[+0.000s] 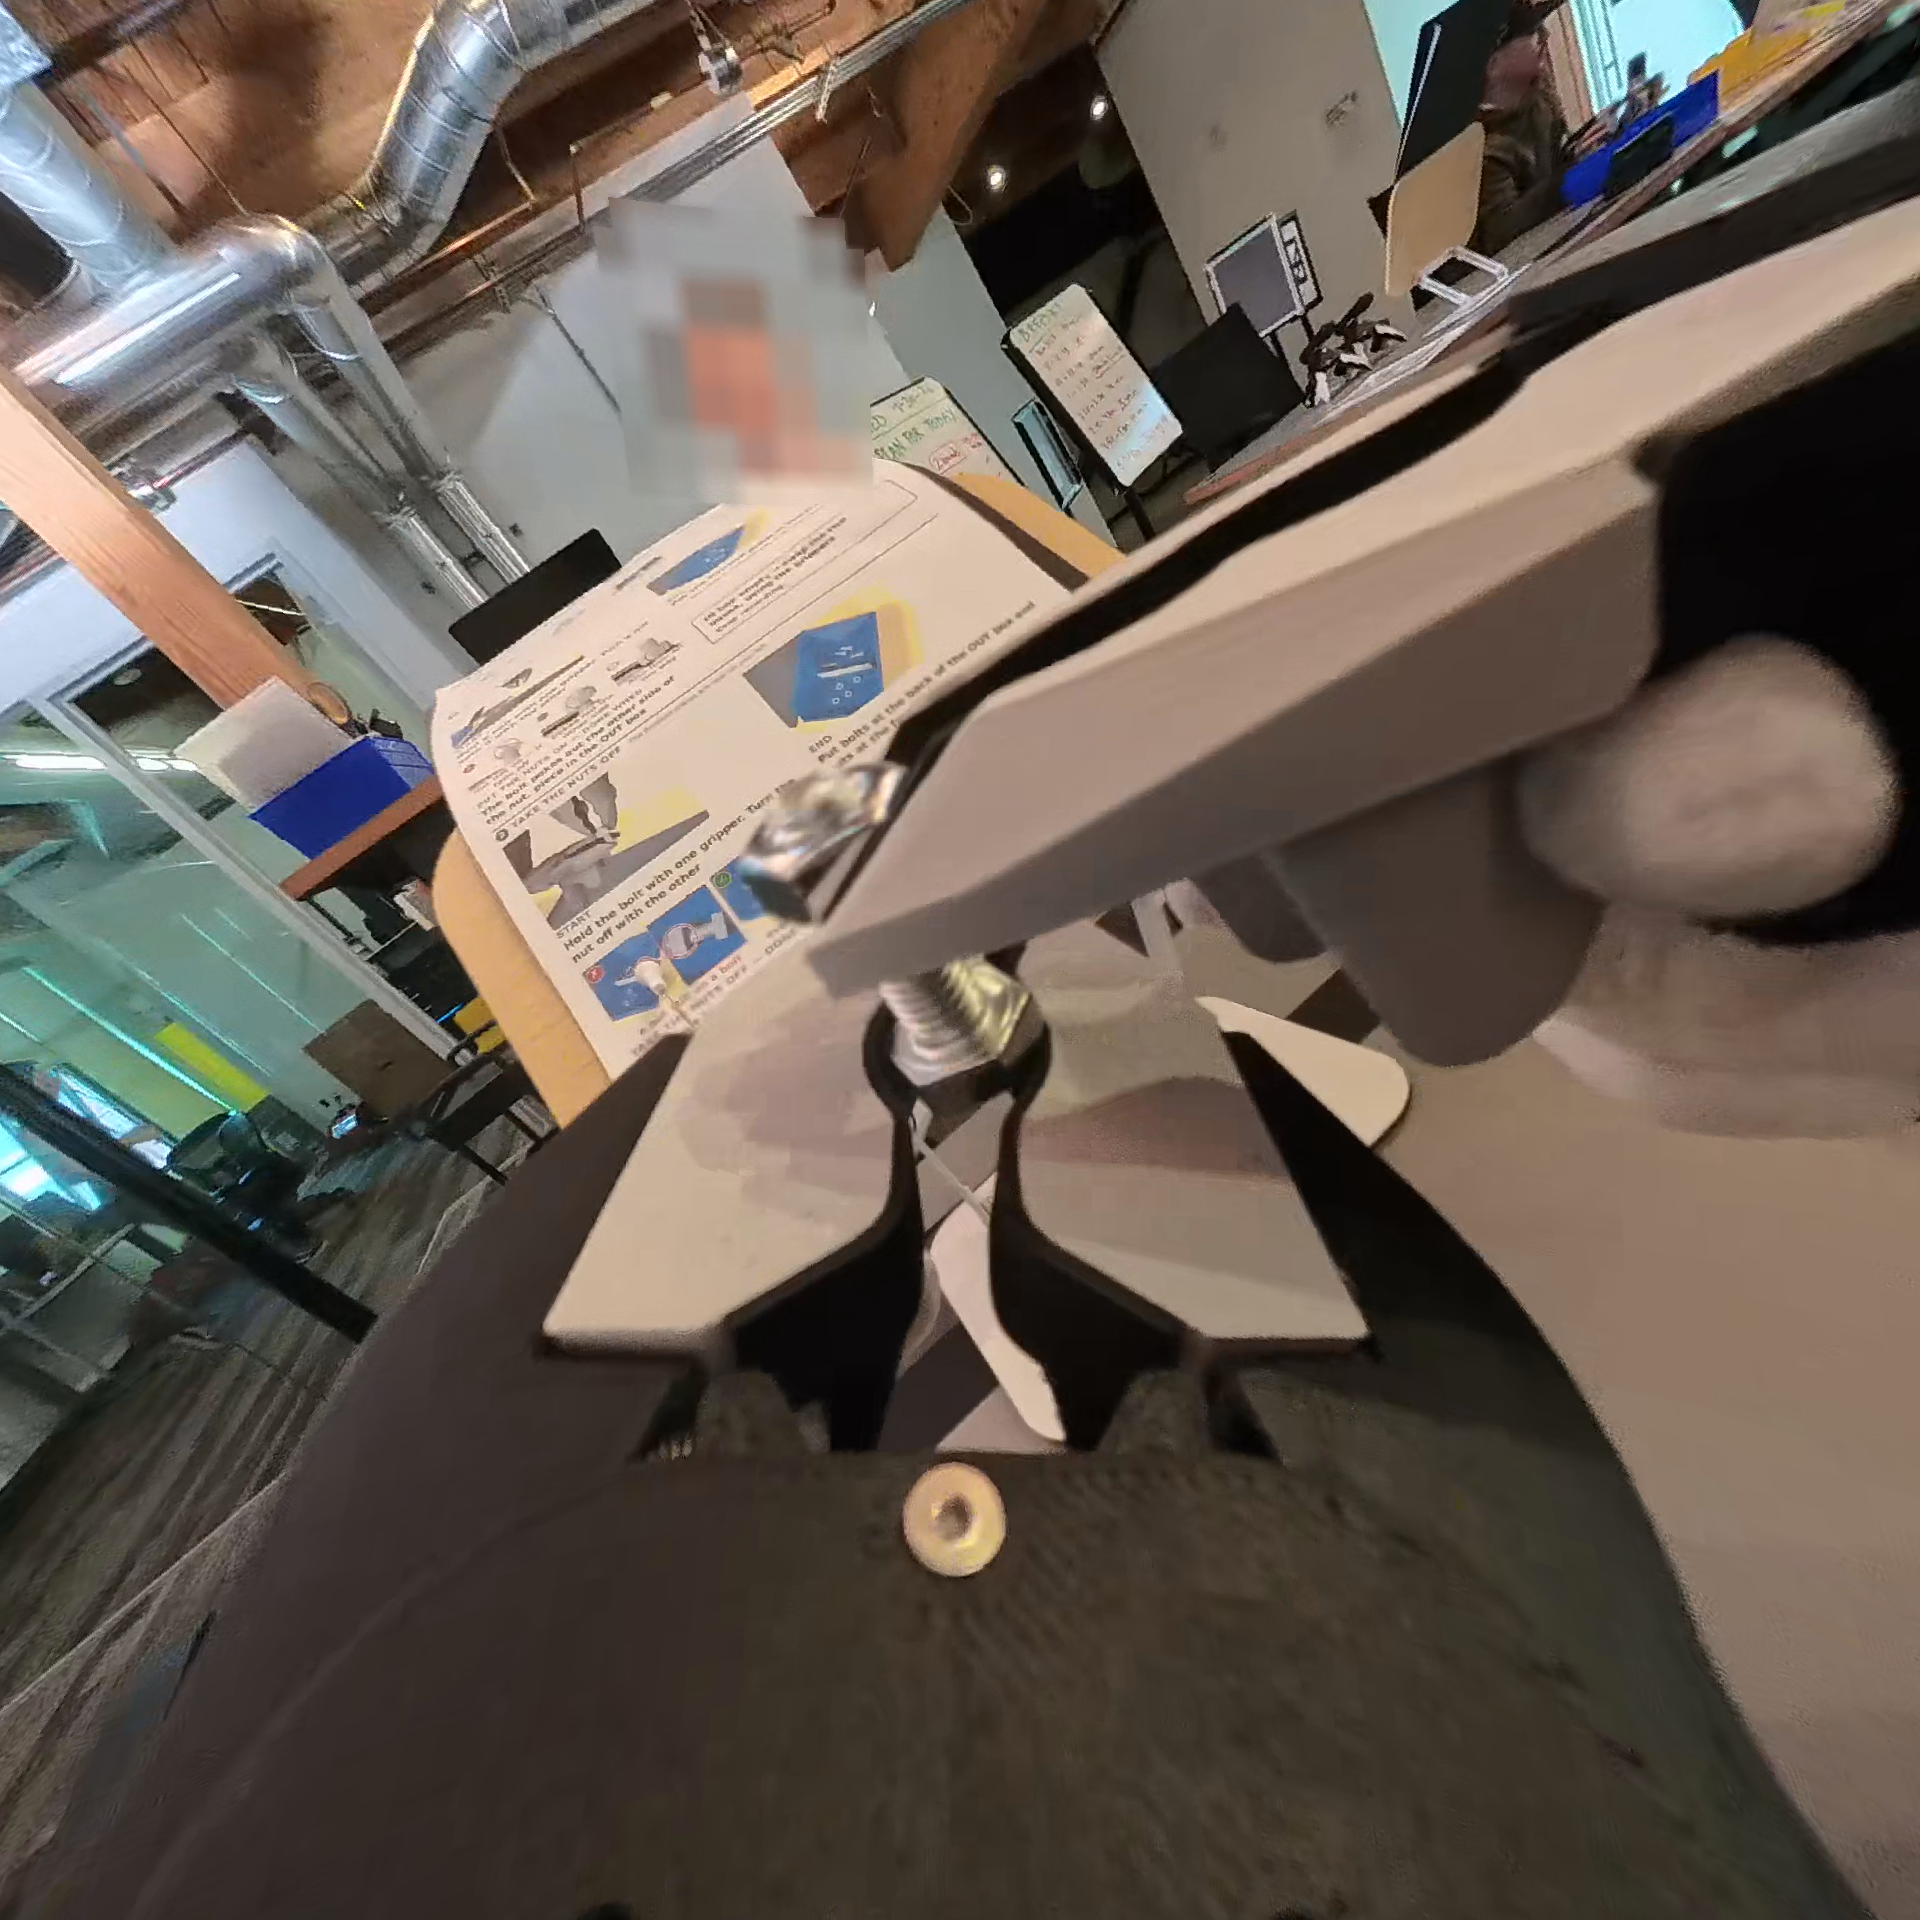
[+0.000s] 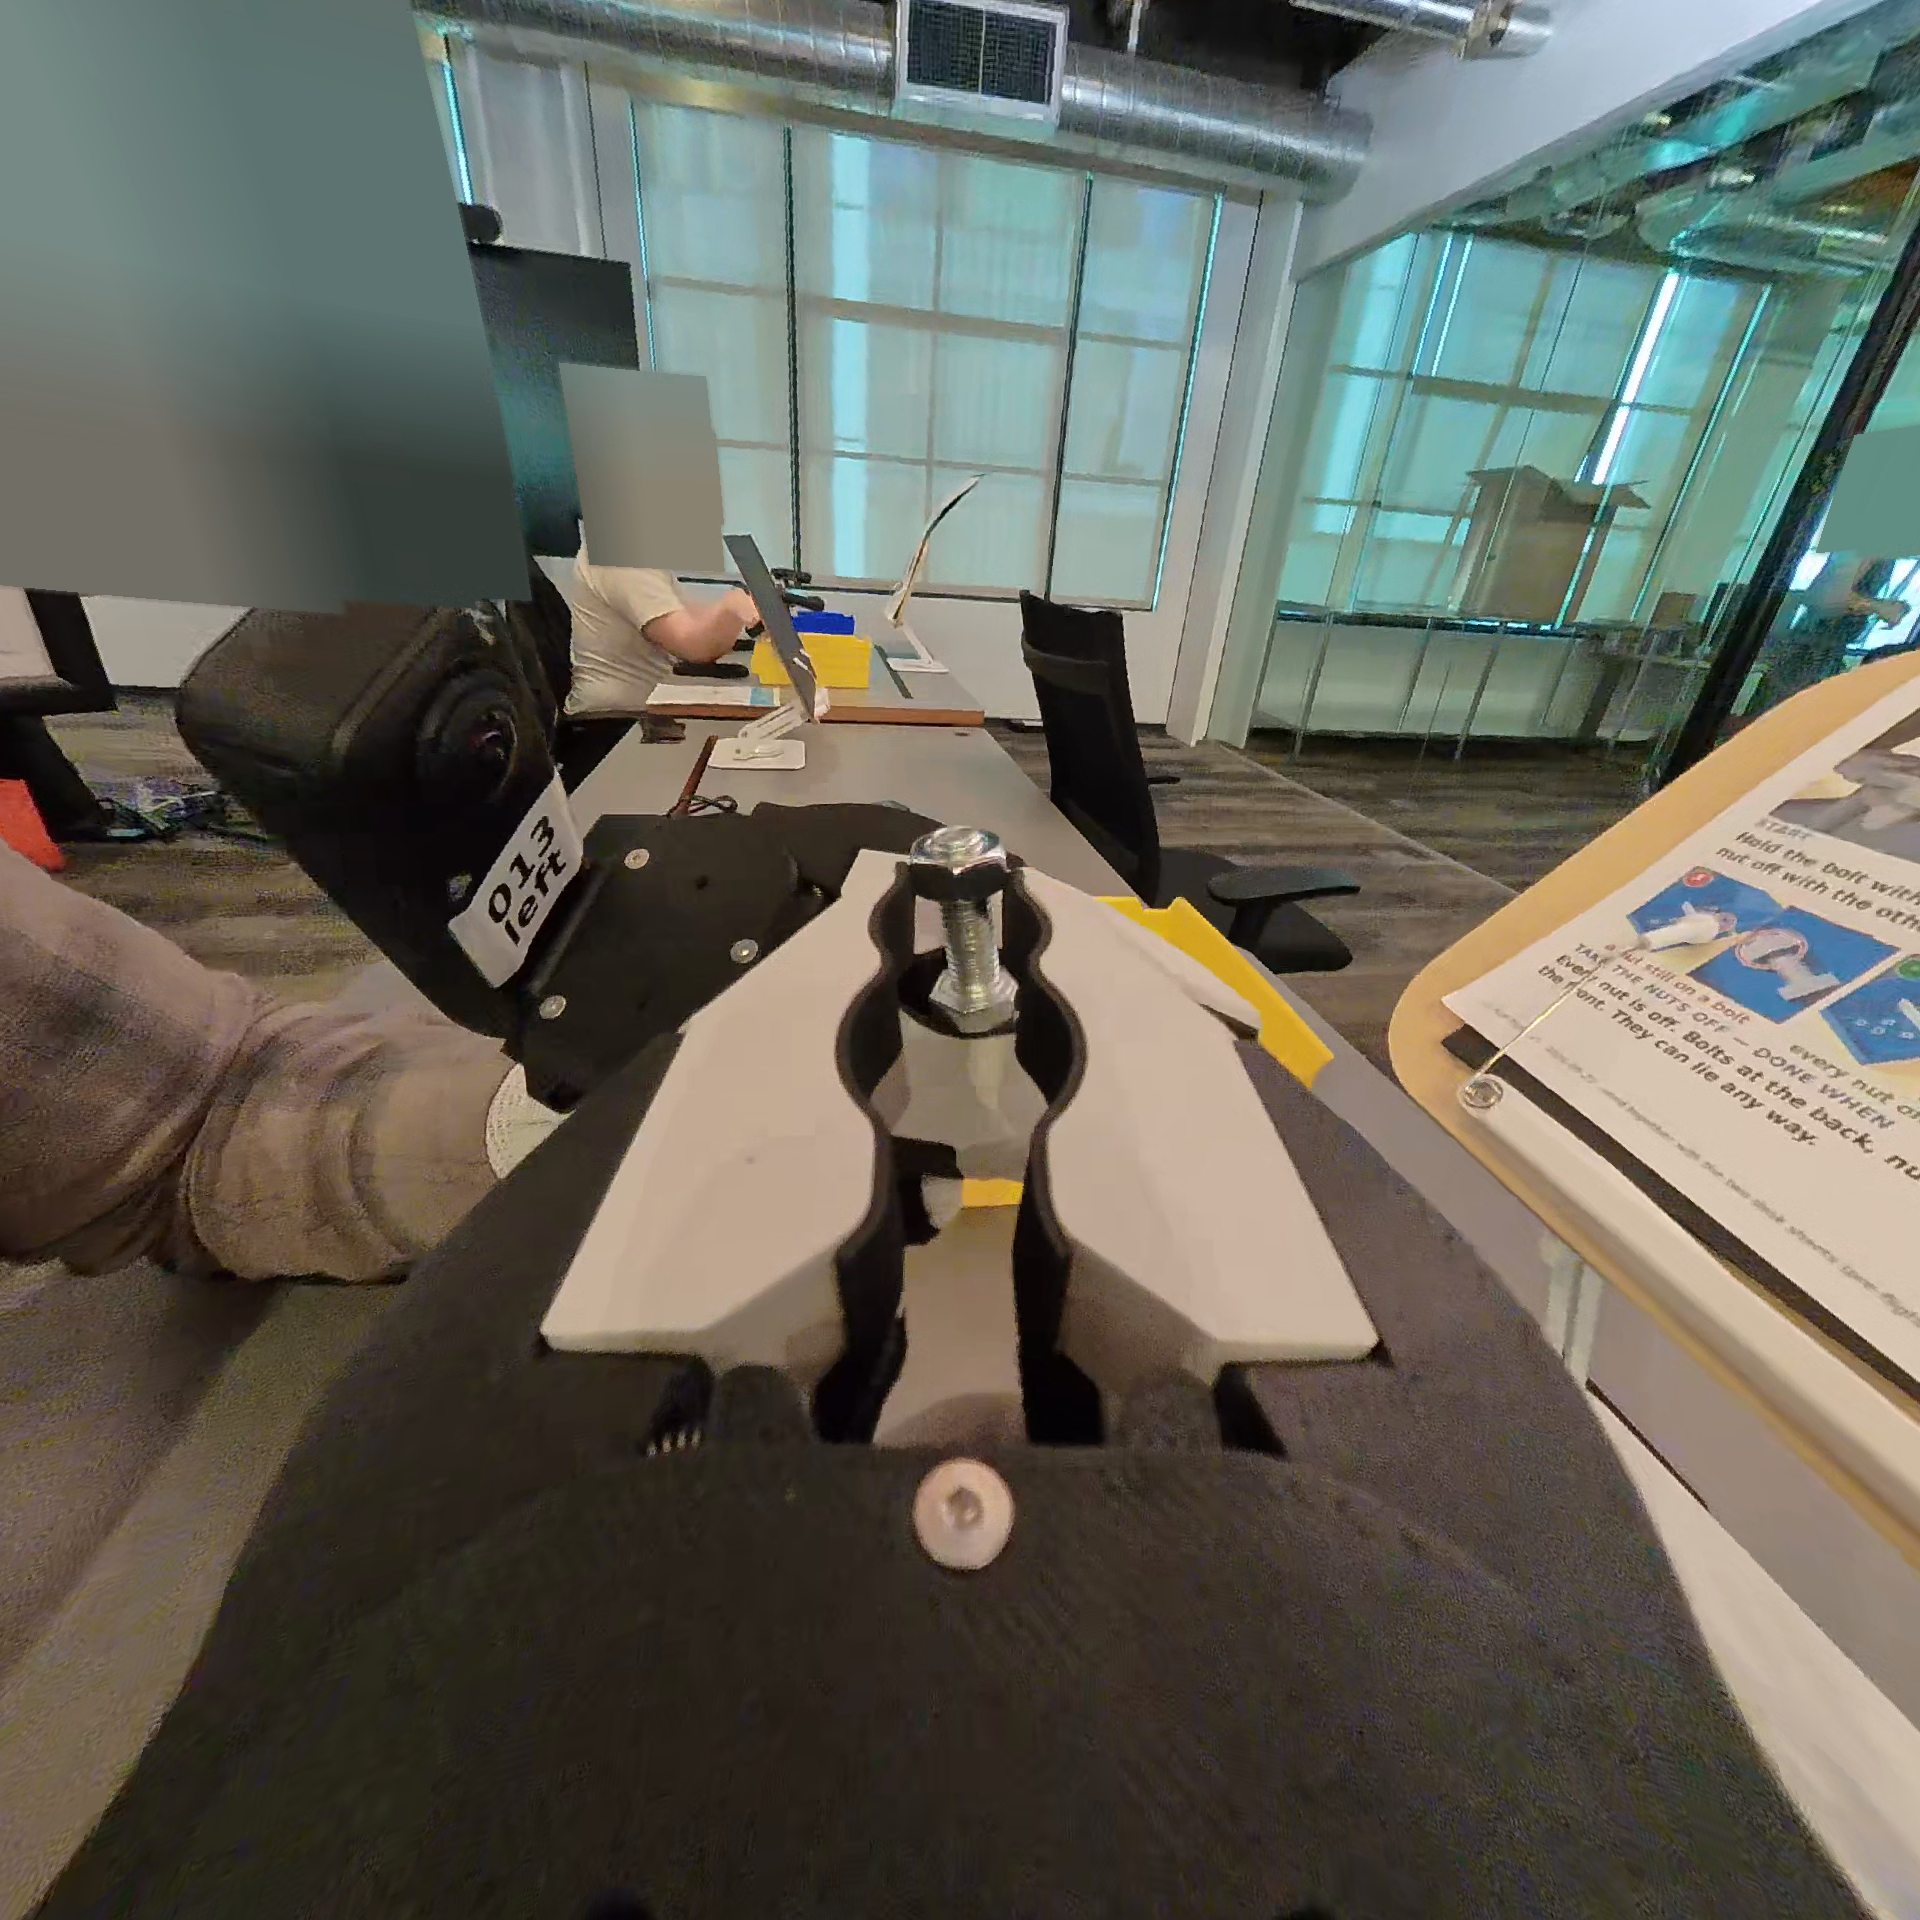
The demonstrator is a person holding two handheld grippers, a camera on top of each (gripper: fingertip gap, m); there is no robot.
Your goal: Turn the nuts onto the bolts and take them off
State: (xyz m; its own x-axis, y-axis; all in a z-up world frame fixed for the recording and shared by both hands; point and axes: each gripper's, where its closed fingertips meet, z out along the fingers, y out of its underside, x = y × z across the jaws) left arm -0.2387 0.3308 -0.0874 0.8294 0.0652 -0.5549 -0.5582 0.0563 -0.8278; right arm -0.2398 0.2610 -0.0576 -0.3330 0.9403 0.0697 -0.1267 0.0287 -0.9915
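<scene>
Printed instruction sheet [image 1: 665, 748] with blue and yellow photographs, clipped to a tan rounded-corner wooden board [image 2: 1538, 935]; stood at the right in the right wrist view. Long grey-topped desk [image 2: 914, 769] ran back toward tall grid-paned windows [image 2: 935, 364]. Black office chair [image 2: 1112, 769] stood beside the desk. Blue and yellow plastic bins [image 2: 821, 649] sat on a farther desk, near a seated person in a light shirt [image 2: 623, 634]. Corrugated silver ventilation duct [image 1: 447, 114] crossed the ceiling. Handwritten whiteboard [image 1: 1096, 384] stood well behind. Blue plastic crate [image 1: 343, 790] rested on a side table.
</scene>
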